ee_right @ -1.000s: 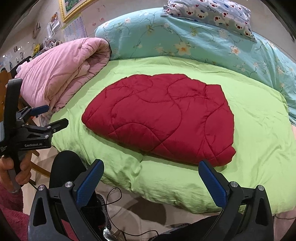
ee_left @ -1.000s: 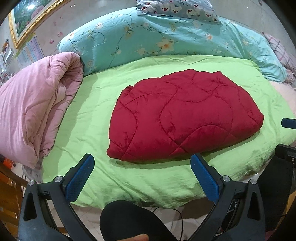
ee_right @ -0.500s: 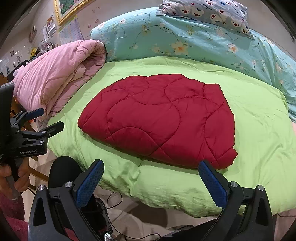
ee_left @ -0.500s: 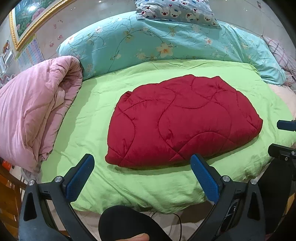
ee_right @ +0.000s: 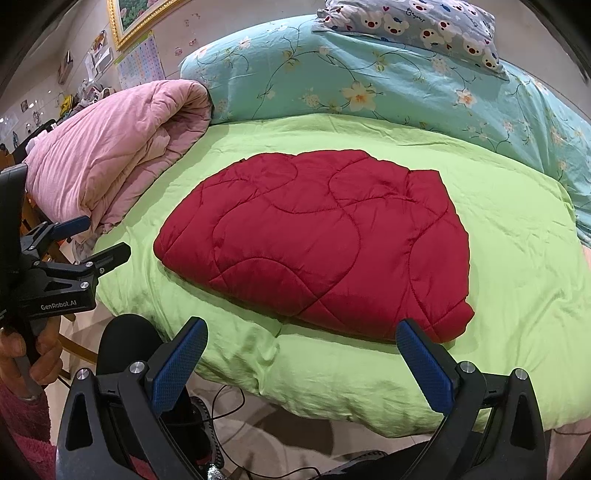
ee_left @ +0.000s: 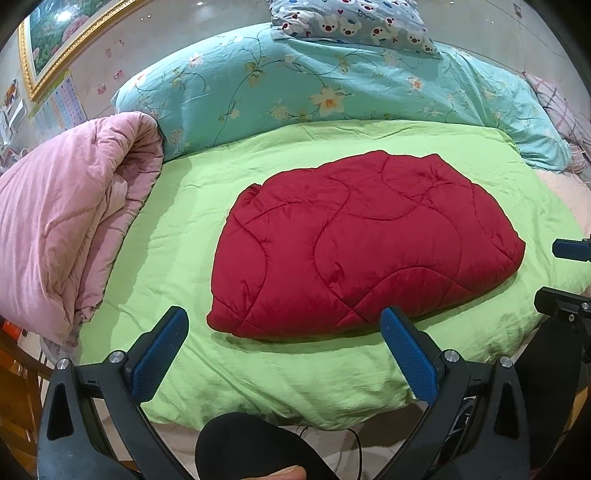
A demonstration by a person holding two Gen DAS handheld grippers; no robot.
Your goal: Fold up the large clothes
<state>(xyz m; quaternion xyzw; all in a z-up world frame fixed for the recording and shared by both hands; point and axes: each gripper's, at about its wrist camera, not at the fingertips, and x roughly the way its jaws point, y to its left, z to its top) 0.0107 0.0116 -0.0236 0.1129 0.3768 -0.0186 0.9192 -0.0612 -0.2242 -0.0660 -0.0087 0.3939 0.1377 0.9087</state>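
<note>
A red quilted garment (ee_left: 362,243) lies folded into a compact bundle in the middle of the lime-green bedcover (ee_left: 177,236); it also shows in the right wrist view (ee_right: 317,240). My left gripper (ee_left: 284,350) is open and empty, held off the bed's near edge in front of the bundle. My right gripper (ee_right: 303,360) is open and empty, also off the near edge. The left gripper shows in the right wrist view (ee_right: 92,240) at the left edge, held by a hand. The right gripper's tips show in the left wrist view (ee_left: 565,273) at the right edge.
A rolled pink quilt (ee_left: 62,221) lies along the bed's left side. A teal floral duvet (ee_left: 332,85) and a bear-print pillow (ee_left: 351,26) are stacked at the back. A cable (ee_right: 225,406) lies on the floor below the bed edge.
Both grippers have drawn slightly back and tilted, so the bed sits a little lower in both views. The red bundle has not moved. Both stay open.
</note>
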